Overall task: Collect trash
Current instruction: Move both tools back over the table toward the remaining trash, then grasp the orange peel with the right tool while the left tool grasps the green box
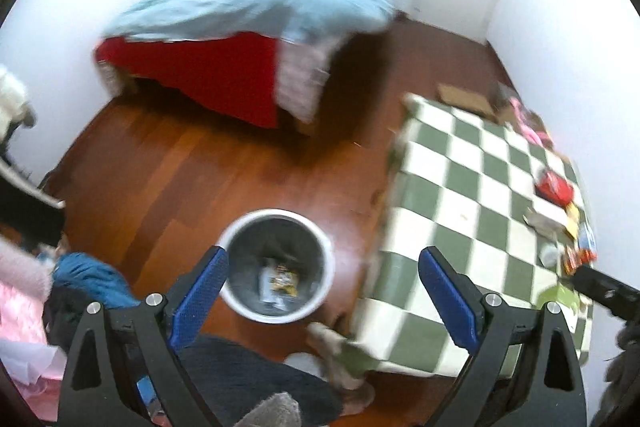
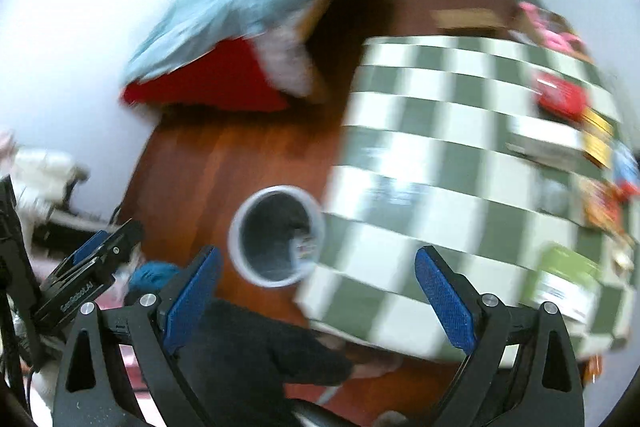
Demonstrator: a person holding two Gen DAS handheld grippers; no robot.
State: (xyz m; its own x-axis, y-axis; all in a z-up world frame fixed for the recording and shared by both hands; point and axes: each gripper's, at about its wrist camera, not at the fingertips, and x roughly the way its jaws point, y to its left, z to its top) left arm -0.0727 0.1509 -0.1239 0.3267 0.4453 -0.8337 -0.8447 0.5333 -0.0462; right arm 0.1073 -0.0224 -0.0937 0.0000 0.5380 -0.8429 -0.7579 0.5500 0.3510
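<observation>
My left gripper [image 1: 322, 291] is spread wide with nothing between its blue pads [image 1: 200, 297]; it hangs above the wooden floor [image 1: 160, 163], looking down into the round bin [image 1: 328, 255], white-rimmed and grey inside; a few wrappers [image 1: 280, 283] lie at the bottom of the bin; the bin stands on the floor just beside the table [image 1: 460, 195] with the green-and-white checked cloth; my right gripper [image 2: 318, 297] is likewise spread with empty pads [image 2: 446, 301], held over the near edge of the table between the bin and the trash still on the cloth; that view is heavily blurred; along the far side of the table I see a red packet [image 1: 554, 187], a grey crumpled piece [image 1: 542, 221], a yellow wrapper [image 2: 598, 139] and a green-and-white packet [image 2: 564, 279]; smaller bits near them are too smeared to name; the tip of the right gripper shows at the right edge of the left view, close to those pieces; a bed [image 1: 256, 7] with a light-blue cover and red sheet sits against the far wall; blue clothing [image 1: 88, 279] is heaped on the floor at left
</observation>
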